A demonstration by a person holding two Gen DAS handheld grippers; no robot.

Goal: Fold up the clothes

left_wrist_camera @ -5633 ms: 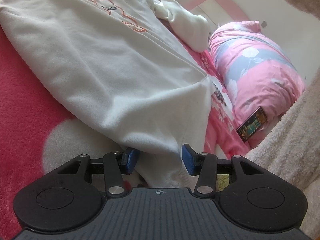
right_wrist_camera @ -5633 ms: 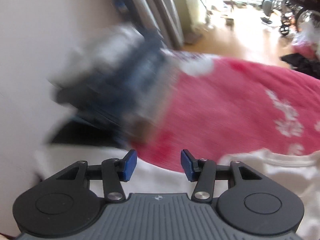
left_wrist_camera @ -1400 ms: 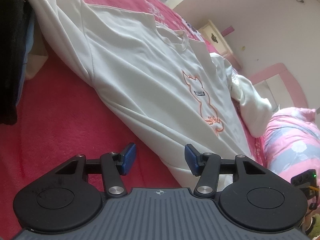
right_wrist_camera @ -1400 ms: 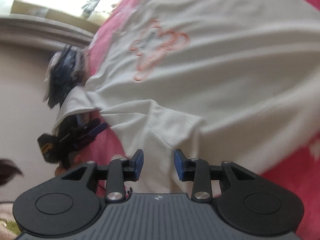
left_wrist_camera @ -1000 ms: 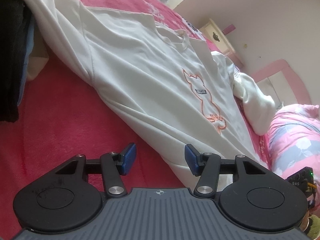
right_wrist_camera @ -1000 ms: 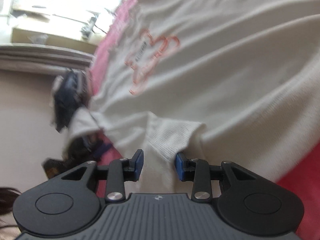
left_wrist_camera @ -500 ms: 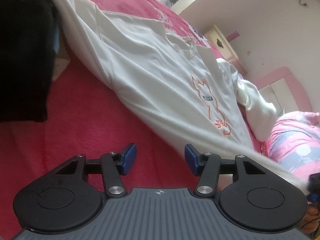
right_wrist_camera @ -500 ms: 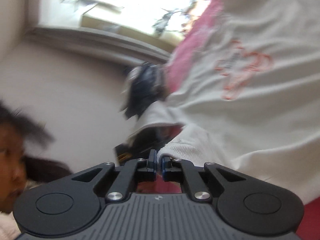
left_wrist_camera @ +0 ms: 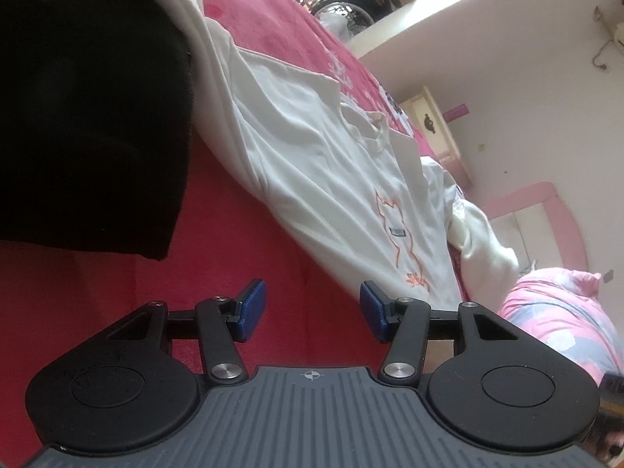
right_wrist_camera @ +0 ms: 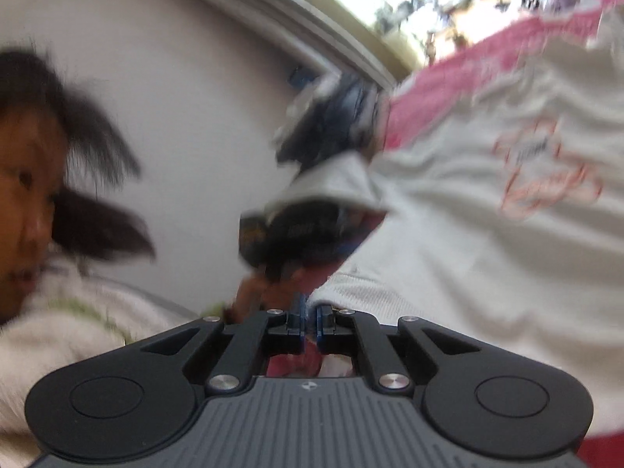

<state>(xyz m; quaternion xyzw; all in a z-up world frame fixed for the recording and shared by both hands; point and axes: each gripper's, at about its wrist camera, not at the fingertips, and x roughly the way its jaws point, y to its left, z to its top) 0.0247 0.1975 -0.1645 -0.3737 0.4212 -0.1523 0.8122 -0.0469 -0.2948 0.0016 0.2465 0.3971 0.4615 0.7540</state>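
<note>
The white sweatshirt point(left_wrist_camera: 312, 163) lies spread on the red bed cover point(left_wrist_camera: 234, 234), its ribbed hem corner clenched in my right claw point(right_wrist_camera: 310, 321). Left claw point(left_wrist_camera: 308, 308), released at six o'clock, holds nothing. Next I'd carry that corner across.

Right-wrist sweatshirt point(right_wrist_camera: 487, 234) print motion-blurred

Left hand-held gripper point(left_wrist_camera: 310, 310) open over red blanket point(left_wrist_camera: 241, 257); white sweatshirt point(left_wrist_camera: 331, 179) beyond; dark garment, perhaps folded point(left_wrist_camera: 89, 109), upper left.
</note>
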